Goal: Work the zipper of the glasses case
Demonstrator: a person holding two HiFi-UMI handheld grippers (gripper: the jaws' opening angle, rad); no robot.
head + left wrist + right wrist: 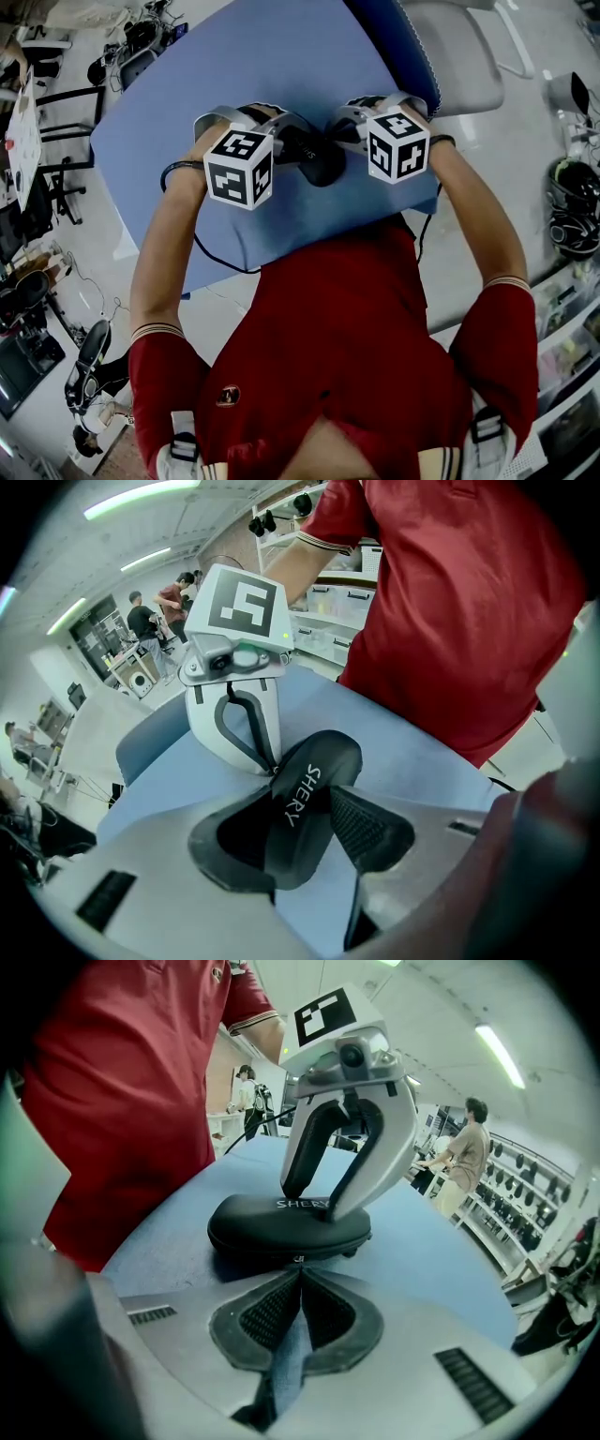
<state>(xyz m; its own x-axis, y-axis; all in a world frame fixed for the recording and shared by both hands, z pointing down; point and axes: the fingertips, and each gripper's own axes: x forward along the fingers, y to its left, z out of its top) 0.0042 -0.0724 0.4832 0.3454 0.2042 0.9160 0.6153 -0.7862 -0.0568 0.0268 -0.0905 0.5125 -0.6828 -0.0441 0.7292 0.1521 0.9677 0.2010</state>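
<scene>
A black zip glasses case (322, 161) printed SHERY lies on the blue table (281, 56) between both grippers. My left gripper (300, 832) is shut on the glasses case (305, 808), one pad on each long side. From the right gripper view it comes down on the case (281, 1224) from above. My right gripper (300, 1277) has its fingertips closed together at the case's near edge, on the small zipper pull (298, 1262). In the left gripper view the right gripper (272, 764) touches the case's far end. The zipper line looks closed.
The table's near edge runs just below the grippers, with a black cable (220, 258) hanging off it. A grey chair (469, 56) stands past the table's far right corner. People (466, 1152) and shelves are in the background.
</scene>
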